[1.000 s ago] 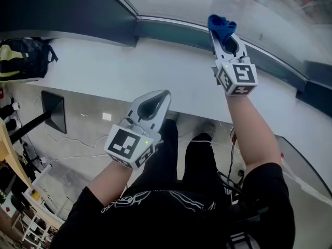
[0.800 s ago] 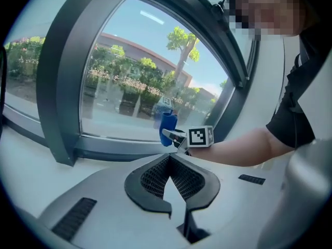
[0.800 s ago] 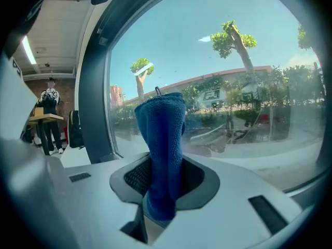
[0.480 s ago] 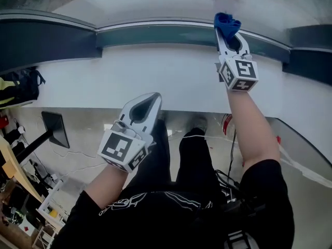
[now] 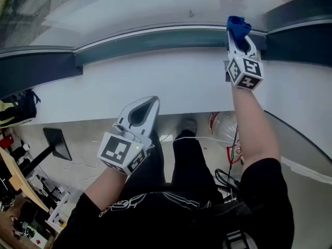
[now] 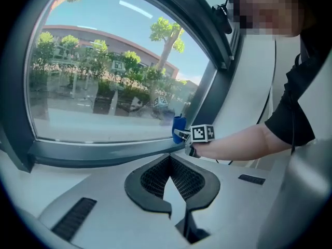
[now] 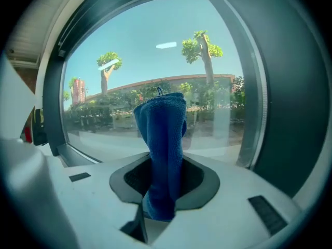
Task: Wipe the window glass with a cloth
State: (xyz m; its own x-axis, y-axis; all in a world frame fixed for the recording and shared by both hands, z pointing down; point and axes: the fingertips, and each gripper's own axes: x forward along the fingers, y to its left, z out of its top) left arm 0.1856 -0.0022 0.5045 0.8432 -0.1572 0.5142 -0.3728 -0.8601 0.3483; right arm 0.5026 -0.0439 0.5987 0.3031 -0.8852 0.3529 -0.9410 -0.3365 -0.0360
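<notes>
The blue cloth (image 5: 237, 26) is clamped in my right gripper (image 5: 239, 35), which is shut on it and held up at the bottom edge of the window glass (image 5: 155, 4). In the right gripper view the cloth (image 7: 163, 134) stands upright between the jaws, in front of the window glass (image 7: 155, 61). My left gripper (image 5: 144, 107) hangs lower, over the front edge of the white sill (image 5: 129, 82); it is shut and holds nothing. From the left gripper (image 6: 169, 160) I see the right gripper (image 6: 201, 134) and the cloth (image 6: 178, 127) against the pane.
A dark window frame (image 5: 41, 69) runs along the bottom of the glass, with a dark upright post (image 7: 290, 87) at the right. Below the sill are the person's legs (image 5: 192, 160), floor cables (image 5: 78, 157), a black stand (image 5: 56, 141) and a bag (image 5: 13, 110).
My right gripper has carried the cloth to the right along the lower edge of the glass, closer to the dark post. The left gripper has barely moved.
</notes>
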